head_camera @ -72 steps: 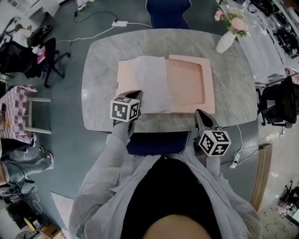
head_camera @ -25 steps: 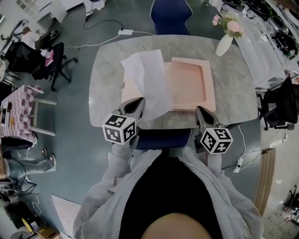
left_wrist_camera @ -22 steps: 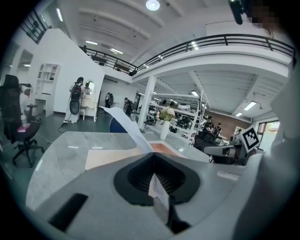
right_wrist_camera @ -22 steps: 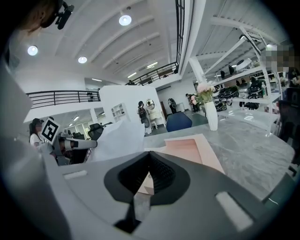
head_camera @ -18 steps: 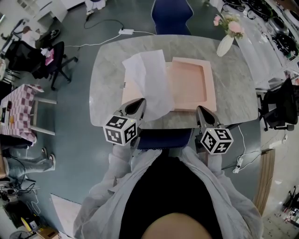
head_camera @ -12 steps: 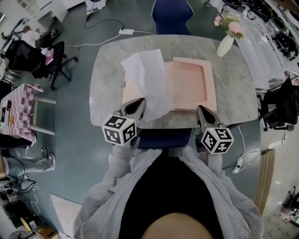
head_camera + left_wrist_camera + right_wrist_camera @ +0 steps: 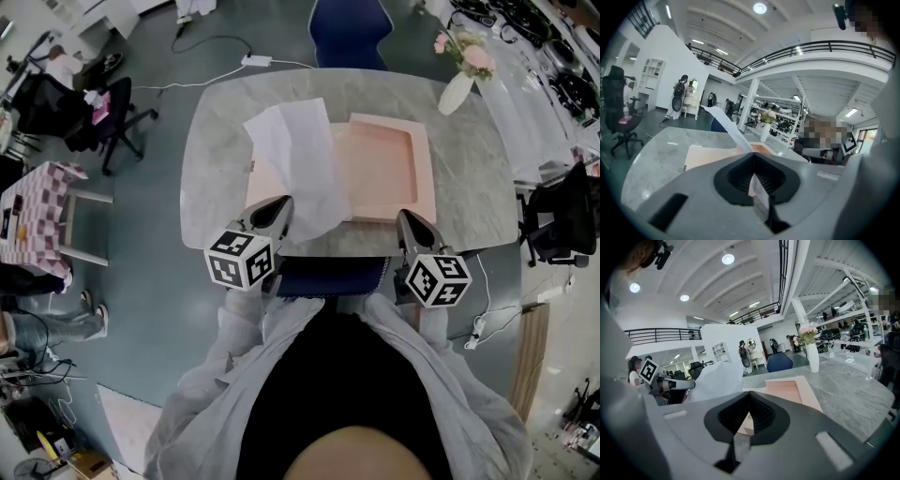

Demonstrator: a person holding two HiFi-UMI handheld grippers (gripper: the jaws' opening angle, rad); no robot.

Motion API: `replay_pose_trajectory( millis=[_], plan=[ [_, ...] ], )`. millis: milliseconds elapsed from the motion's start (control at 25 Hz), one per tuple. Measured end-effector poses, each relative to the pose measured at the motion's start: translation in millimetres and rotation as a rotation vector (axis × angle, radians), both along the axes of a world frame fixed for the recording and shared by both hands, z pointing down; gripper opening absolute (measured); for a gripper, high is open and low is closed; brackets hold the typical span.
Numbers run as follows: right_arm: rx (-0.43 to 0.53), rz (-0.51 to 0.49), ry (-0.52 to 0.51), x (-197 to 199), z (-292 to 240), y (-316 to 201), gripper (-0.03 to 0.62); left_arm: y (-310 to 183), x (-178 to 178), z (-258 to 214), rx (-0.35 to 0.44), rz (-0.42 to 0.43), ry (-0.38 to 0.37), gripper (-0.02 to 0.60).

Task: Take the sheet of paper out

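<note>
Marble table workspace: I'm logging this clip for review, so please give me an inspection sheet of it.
Surface: grey marble table, no spills seen.
Job's things: sheet of paper held up over the left half of the open pink box.
Clutter: vase of flowers at the table's far right corner.
Grippers: left hand-held gripper shut on the sheet's near edge; right hand-held gripper shut, nothing seen in it.
Cables: white cable and power strip on the floor.
Surroundings: blue chair, black office chair.
</note>
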State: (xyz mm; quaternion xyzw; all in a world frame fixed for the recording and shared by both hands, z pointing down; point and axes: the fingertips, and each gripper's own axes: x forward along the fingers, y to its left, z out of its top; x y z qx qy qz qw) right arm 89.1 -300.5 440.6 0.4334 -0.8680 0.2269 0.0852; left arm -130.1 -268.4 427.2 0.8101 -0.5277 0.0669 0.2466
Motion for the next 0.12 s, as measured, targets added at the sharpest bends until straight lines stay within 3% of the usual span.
replay_pose_trajectory(
  millis=[120],
  plan=[
    [-0.002,-0.003,-0.001,2.0,0.6,-0.8,0.01,-0.1,2.1,1.3,-0.004,-0.002,-0.004,0.0]
  ],
)
